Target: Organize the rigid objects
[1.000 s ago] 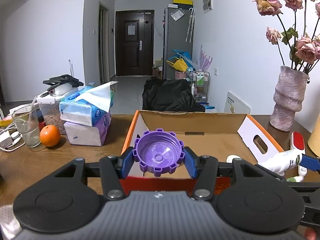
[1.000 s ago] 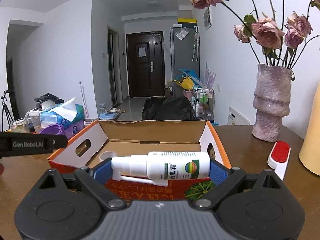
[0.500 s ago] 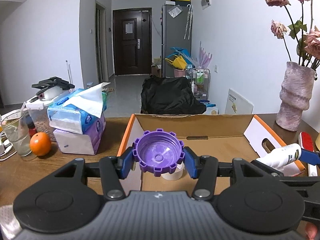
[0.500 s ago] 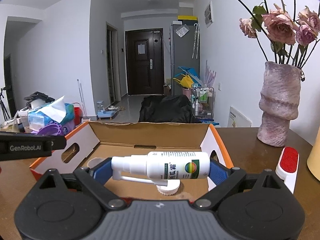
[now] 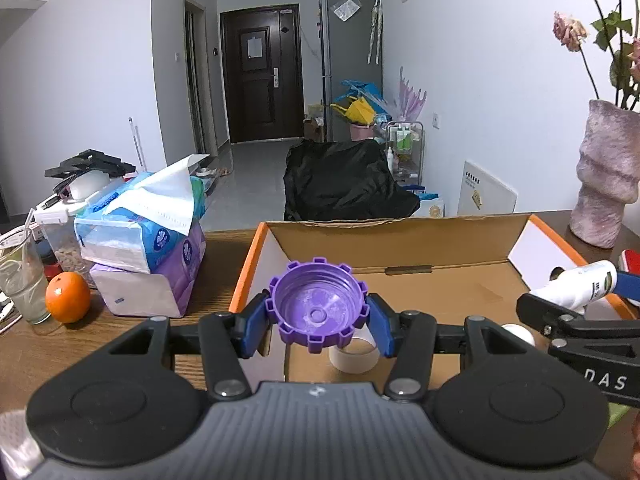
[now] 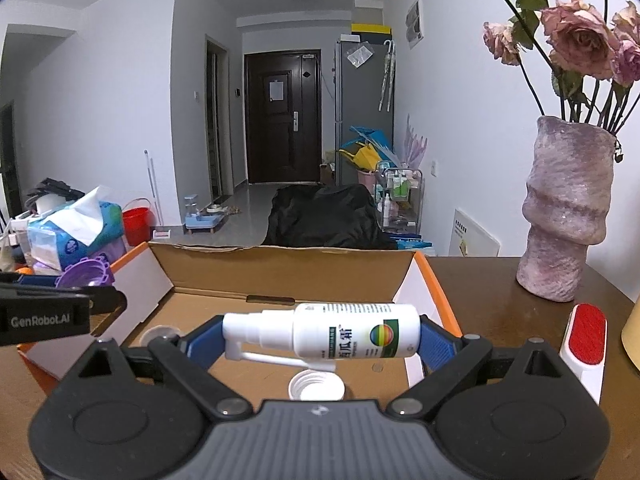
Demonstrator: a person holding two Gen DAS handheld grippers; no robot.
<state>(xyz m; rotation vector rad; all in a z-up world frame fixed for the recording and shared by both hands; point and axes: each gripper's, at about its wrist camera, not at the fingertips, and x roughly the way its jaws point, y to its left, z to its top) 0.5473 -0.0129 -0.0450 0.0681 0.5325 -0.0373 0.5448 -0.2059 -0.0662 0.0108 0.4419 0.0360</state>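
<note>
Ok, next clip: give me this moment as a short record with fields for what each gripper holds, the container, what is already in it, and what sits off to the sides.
left gripper: shut on purple cap, open side facing the camera
right gripper: shut on white spray bottle, lying crosswise, nozzle to the left
container: open cardboard box with orange rim, on wooden table
in box: white cap; white ring
left of box: tissue packs, orange, glass
right of box: vase of dried roses, red-and-white brush

Purple cap (image 5: 318, 306) – glossy plastic; box (image 5: 400, 244) – matt cardboard; table (image 5: 100, 340) – wood grain.
</note>
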